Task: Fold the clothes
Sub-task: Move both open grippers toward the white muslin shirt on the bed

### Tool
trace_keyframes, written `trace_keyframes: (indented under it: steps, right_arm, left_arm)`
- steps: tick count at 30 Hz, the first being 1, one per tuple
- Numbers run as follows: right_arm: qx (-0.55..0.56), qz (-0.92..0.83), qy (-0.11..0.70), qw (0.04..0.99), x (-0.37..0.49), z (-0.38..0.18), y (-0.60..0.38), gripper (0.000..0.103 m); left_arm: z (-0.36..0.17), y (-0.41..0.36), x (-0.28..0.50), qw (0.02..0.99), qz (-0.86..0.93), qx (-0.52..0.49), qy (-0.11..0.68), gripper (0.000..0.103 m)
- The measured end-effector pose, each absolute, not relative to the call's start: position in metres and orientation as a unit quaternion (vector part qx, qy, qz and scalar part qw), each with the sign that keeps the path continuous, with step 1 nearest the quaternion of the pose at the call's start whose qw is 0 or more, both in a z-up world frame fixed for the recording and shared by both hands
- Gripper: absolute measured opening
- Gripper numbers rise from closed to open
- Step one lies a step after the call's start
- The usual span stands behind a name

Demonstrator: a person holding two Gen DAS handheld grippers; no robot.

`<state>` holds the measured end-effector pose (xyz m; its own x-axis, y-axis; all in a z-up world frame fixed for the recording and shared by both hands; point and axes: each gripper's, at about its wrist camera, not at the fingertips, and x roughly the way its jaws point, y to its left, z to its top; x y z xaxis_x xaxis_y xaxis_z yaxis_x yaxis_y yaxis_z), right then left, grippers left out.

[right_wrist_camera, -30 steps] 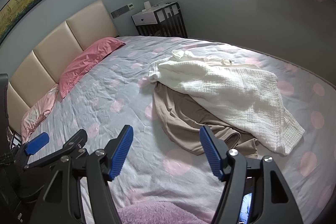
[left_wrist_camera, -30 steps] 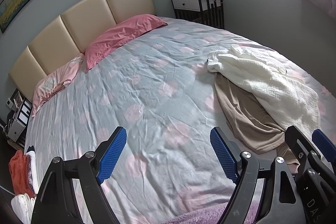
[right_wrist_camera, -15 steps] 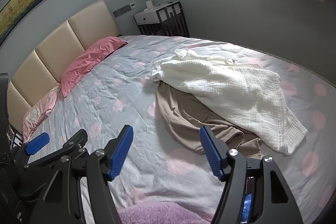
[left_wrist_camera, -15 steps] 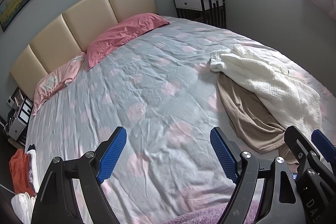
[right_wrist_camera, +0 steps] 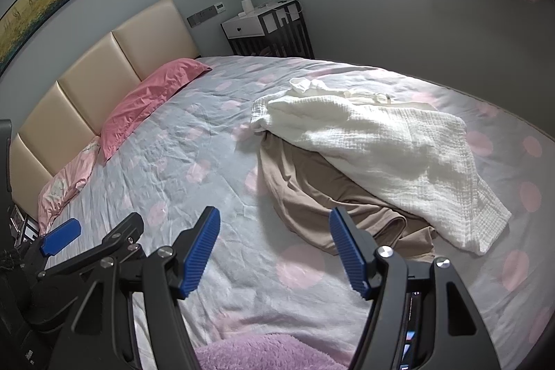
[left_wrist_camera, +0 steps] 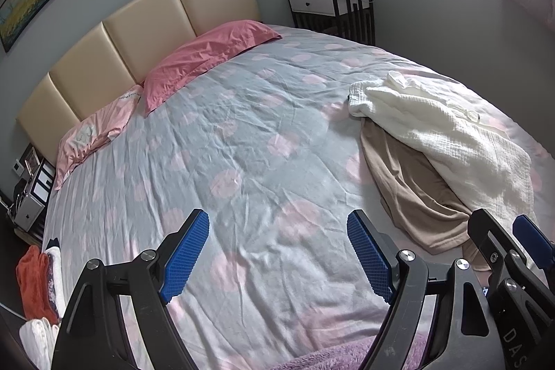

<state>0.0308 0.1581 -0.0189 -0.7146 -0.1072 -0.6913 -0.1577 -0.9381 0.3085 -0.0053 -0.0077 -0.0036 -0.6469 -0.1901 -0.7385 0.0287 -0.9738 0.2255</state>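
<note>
A white textured garment (right_wrist_camera: 381, 141) lies crumpled on the bed, partly over a tan garment (right_wrist_camera: 312, 196). Both also show in the left wrist view, the white one (left_wrist_camera: 451, 134) above the tan one (left_wrist_camera: 409, 189), at the right. My right gripper (right_wrist_camera: 274, 248) is open and empty, above the bedspread just short of the tan garment's near edge. My left gripper (left_wrist_camera: 277, 252) is open and empty over bare bedspread, left of the clothes. Each gripper shows at the edge of the other's view.
The bed (left_wrist_camera: 225, 144) has a grey spread with pink dots, pink pillows (left_wrist_camera: 201, 58) and a beige headboard (left_wrist_camera: 145, 23). A nightstand (right_wrist_camera: 267, 26) stands by the wall. Folded cloths (left_wrist_camera: 34, 286) sit at the left. A purple fuzzy fabric (right_wrist_camera: 256, 352) lies nearest.
Both views have shifted slightly; the clothes sit a little farther right and lower in frame. Both grippers stay open and empty.
</note>
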Motion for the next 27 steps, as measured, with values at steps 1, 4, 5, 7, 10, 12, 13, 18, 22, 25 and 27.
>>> trace_keyframes:
  steps: [1, 4, 5, 7, 10, 12, 13, 18, 22, 25, 27]
  right_arm:
    - [-0.378, 0.909, 0.175, 0.014, 0.0307, -0.0190, 0.1581, 0.065]
    - [-0.379, 0.909, 0.175, 0.014, 0.0302, -0.0197, 0.1583, 0.065]
    - [-0.379, 0.908, 0.176, 0.014, 0.0301, -0.0201, 0.1587, 0.065]
    - [-0.380, 0.908, 0.177, 0.012, 0.0294, -0.0212, 0.1591, 0.065]
    - [-0.382, 0.907, 0.178, 0.010, 0.0287, -0.0224, 0.1589, 0.065]
    - [-0.382, 0.907, 0.178, 0.010, 0.0285, -0.0229, 0.1586, 0.065]
    - [-0.382, 0.907, 0.178, 0.009, 0.0284, -0.0231, 0.1585, 0.065]
    - [-0.384, 0.905, 0.180, 0.007, 0.0280, -0.0244, 0.1583, 0.065]
    - [-0.385, 0.905, 0.180, 0.007, 0.0275, -0.0248, 0.1579, 0.065]
    - [-0.385, 0.905, 0.180, 0.006, 0.0273, -0.0247, 0.1579, 0.065]
    - [-0.386, 0.905, 0.179, 0.005, 0.0272, -0.0249, 0.1572, 0.065]
  left_arm:
    - [-0.0038, -0.0076, -0.0053, 0.060, -0.902, 0.416, -0.097, 0.083]
    - [-0.0047, -0.0070, -0.0068, 0.060, -0.901, 0.418, -0.096, 0.083]
    - [-0.0051, -0.0069, -0.0069, 0.060, -0.901, 0.419, -0.096, 0.083]
    - [-0.0059, -0.0070, -0.0073, 0.061, -0.901, 0.420, -0.096, 0.083]
    - [-0.0063, -0.0072, -0.0085, 0.061, -0.900, 0.421, -0.096, 0.083]
    - [-0.0063, -0.0070, -0.0083, 0.062, -0.900, 0.421, -0.097, 0.083]
    - [-0.0062, -0.0068, -0.0079, 0.062, -0.900, 0.421, -0.097, 0.083]
    - [-0.0079, -0.0072, -0.0082, 0.064, -0.899, 0.423, -0.098, 0.083]
    - [-0.0077, -0.0083, -0.0079, 0.064, -0.899, 0.423, -0.097, 0.083]
    - [-0.0079, -0.0090, -0.0076, 0.064, -0.898, 0.424, -0.097, 0.083]
    - [-0.0087, -0.0103, -0.0080, 0.064, -0.898, 0.424, -0.097, 0.083]
